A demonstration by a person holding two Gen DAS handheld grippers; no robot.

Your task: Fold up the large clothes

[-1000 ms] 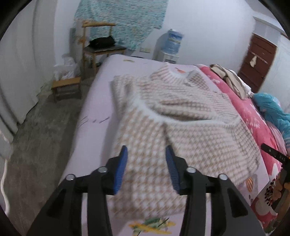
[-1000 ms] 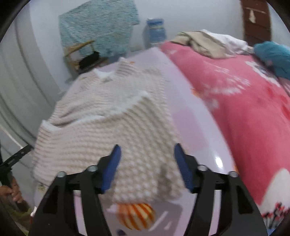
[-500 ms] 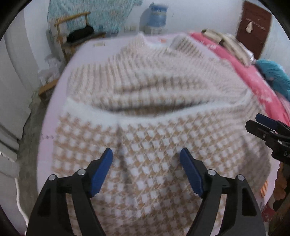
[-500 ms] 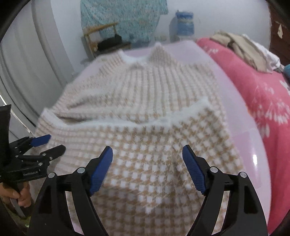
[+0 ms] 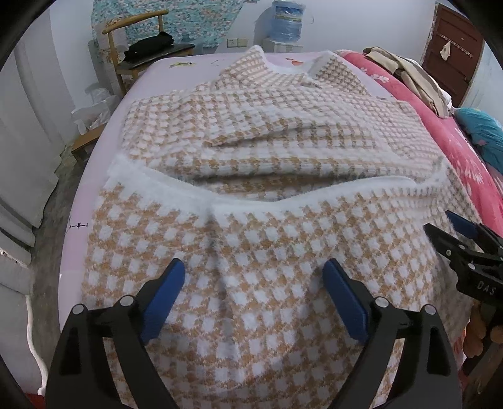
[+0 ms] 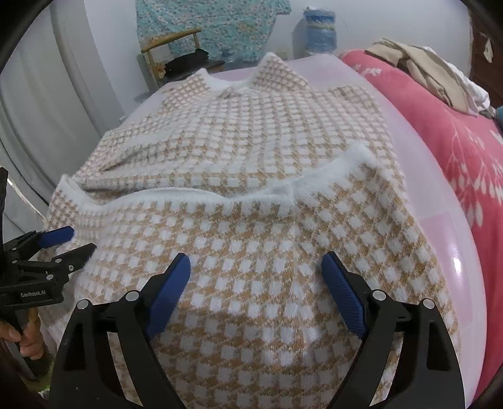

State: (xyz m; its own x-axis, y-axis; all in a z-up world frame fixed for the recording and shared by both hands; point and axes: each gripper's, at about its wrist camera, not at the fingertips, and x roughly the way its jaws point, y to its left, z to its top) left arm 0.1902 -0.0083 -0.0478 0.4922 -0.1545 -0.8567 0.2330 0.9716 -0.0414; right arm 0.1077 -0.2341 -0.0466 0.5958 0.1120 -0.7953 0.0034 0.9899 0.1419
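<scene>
A tan-and-white checked sweater (image 5: 267,239) (image 6: 251,239) lies on the lilac bed sheet (image 5: 103,151), collar at the far end. Its lower half is folded up over the body, and the fluffy white hem (image 5: 176,188) runs across the middle. My left gripper (image 5: 254,278) hovers just over the folded part near its left side. Its jaws are opening and the pads press on nothing. My right gripper (image 6: 256,270) hovers over the right side, jaws also opening, nothing gripped. Each gripper shows at the edge of the other's view: the right gripper (image 5: 452,232) and the left gripper (image 6: 67,243).
A pink floral blanket (image 6: 456,141) covers the bed's right side, with a pile of beige clothes (image 5: 405,72) and a teal cloth (image 5: 481,129) on it. A wooden chair (image 5: 141,41), a water bottle (image 5: 287,19) and a brown door (image 5: 452,47) stand beyond the bed.
Both grippers came forward and down, close over the sweater, and their jaws spread wider. The folded-over lower half was let go and now rests on the body.
</scene>
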